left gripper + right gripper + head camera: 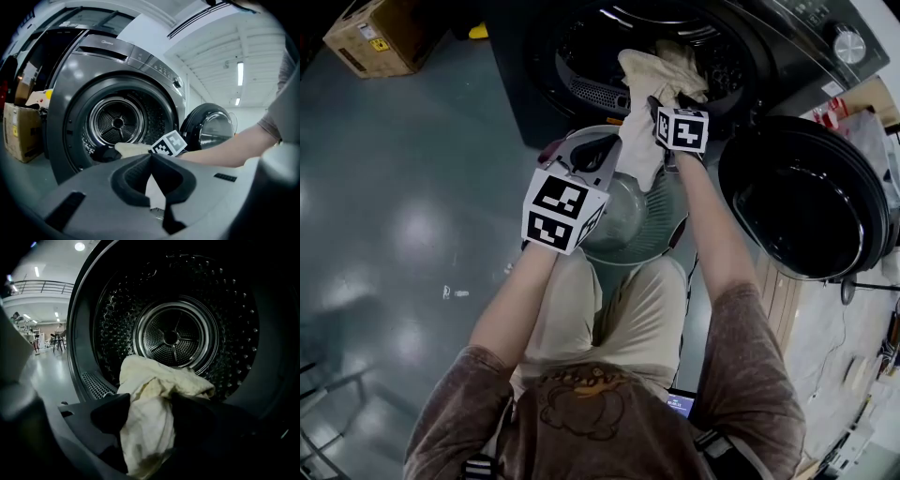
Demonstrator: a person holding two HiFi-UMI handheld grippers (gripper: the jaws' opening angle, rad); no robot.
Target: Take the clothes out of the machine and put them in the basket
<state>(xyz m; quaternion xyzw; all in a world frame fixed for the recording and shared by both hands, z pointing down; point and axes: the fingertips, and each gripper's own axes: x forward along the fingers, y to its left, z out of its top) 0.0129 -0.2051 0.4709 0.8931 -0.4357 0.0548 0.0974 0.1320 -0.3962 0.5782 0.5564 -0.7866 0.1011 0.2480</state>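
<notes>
Head view looked down at the machine (pixel 769 42) with its round mouth open. Far to the left of the machine sat a cardboard box (pixel 380 36). Just in front of the mouth, the left gripper (pixel 598 150) waited with its jaw tips pressed together, and I could see nothing pinched in them. Right under it, below the mouth, stood the basket (pixel 623 258), likely put there so clothes had only a short drop. A cream cloth (pixel 642 89) hung half out of the mouth, over the basket. The right gripper (pixel 664 105) had its jaws squeezed onto that cloth, held partway apart by the bunched cloth. To the right of the mouth the door (pixel 806 197) hung wide open, out of the way.
</notes>
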